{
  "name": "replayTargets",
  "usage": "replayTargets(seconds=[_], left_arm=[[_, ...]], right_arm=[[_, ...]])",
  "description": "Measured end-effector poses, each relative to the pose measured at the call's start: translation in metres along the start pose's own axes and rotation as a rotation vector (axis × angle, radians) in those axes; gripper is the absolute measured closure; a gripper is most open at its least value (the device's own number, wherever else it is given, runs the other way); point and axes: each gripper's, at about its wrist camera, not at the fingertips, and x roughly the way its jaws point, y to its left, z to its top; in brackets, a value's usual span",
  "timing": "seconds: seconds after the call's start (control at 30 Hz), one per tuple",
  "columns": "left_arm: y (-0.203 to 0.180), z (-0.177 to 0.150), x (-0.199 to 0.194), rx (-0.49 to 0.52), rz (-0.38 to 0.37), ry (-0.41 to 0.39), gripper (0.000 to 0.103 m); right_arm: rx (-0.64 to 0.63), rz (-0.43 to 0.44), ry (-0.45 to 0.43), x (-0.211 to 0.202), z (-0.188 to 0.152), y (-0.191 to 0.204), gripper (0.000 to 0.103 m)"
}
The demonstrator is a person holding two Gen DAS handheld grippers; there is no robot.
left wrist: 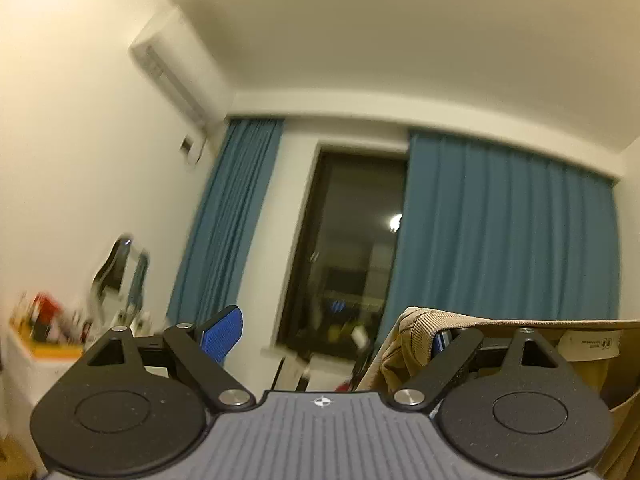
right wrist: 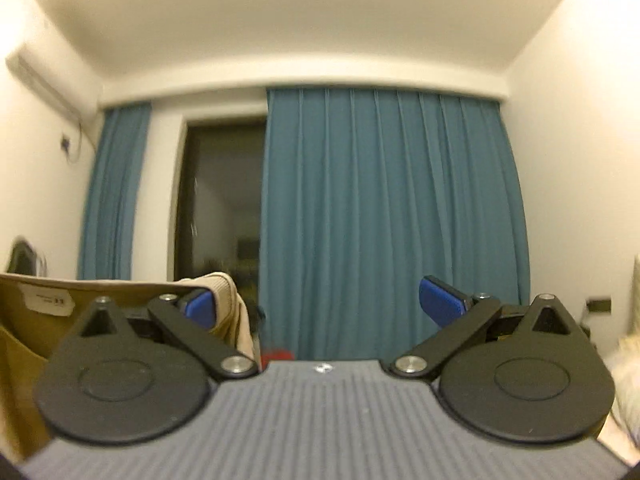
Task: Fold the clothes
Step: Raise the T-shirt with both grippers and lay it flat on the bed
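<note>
A tan ribbed garment (left wrist: 496,344) with a white label hangs stretched in the air between my two grippers. In the left wrist view its corner drapes over my right-hand blue finger; the left blue pad (left wrist: 222,334) stands free. My left gripper (left wrist: 332,340) has its jaws wide apart. In the right wrist view the garment (right wrist: 120,300) drapes over my left-hand blue finger (right wrist: 198,306); the other blue finger (right wrist: 442,300) stands free. My right gripper (right wrist: 320,304) also has its jaws wide apart. Both point up toward the far wall.
Blue curtains (right wrist: 384,216) and a dark window (left wrist: 352,264) fill the far wall. An air conditioner (left wrist: 176,68) is high on the left wall. A cluttered white table (left wrist: 44,340) and a chair (left wrist: 120,272) stand at left.
</note>
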Motion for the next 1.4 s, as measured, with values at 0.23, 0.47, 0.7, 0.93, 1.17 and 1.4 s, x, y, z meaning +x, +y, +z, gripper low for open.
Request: replayTargets(seconds=[0.23, 0.47, 0.7, 0.93, 1.17, 1.4], left_arm=[[-0.020, 0.079, 0.003, -0.008, -0.118, -0.021, 0.009], [-0.047, 0.034, 0.072, 0.013, -0.166, 0.128, 0.007], [-0.065, -0.101, 0.217, 0.007, -0.154, 0.279, 0.007], [-0.084, -0.287, 0.390, 0.031, -0.089, 0.430, 0.005], [-0.078, -0.526, 0.508, 0.137, -0.043, 0.745, 0.007], [-0.068, -0.635, 0.544, 0.250, -0.086, 1.043, 0.009]], right_arm=[[-0.020, 0.011, -0.083, -0.008, 0.088, -0.022, 0.000], [-0.055, 0.002, 0.055, 0.033, 0.079, -0.035, 0.000], [-0.087, -0.054, 0.223, 0.136, -0.028, -0.041, 0.000], [-0.116, -0.119, 0.335, 0.277, -0.169, -0.043, 0.000], [-0.111, -0.109, 0.558, 0.393, -0.382, -0.046, 0.000], [-0.200, 0.073, 0.933, 0.455, -0.524, -0.034, 0.001]])
